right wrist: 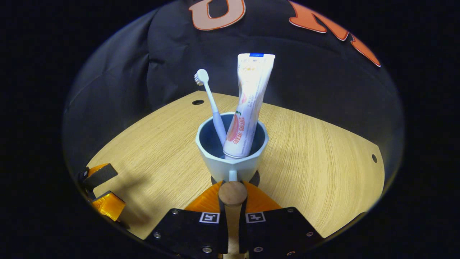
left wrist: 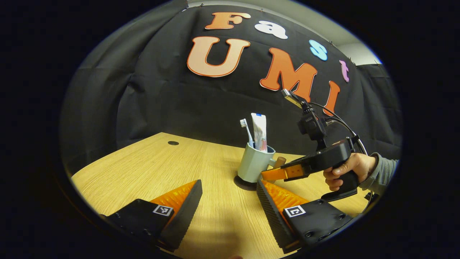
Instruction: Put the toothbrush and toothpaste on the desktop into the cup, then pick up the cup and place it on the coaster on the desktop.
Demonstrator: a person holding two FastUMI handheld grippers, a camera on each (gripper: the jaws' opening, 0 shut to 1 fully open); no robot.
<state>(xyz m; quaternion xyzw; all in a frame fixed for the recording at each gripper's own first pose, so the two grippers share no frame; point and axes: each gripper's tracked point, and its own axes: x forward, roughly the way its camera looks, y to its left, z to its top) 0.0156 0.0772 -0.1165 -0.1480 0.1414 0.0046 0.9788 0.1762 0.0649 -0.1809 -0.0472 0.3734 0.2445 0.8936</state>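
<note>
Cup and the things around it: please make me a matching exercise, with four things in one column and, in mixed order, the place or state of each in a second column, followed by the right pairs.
Things:
1. toothbrush
2. cup
3. right gripper
4. left gripper

Places or states:
A. open, above the bare desktop
B. stands on the dark coaster
C. shut on the cup's wooden handle
D. leans in the cup, bristles up, beside the toothpaste

Pairs: 1-D, 2-B, 3-C, 4-A
</note>
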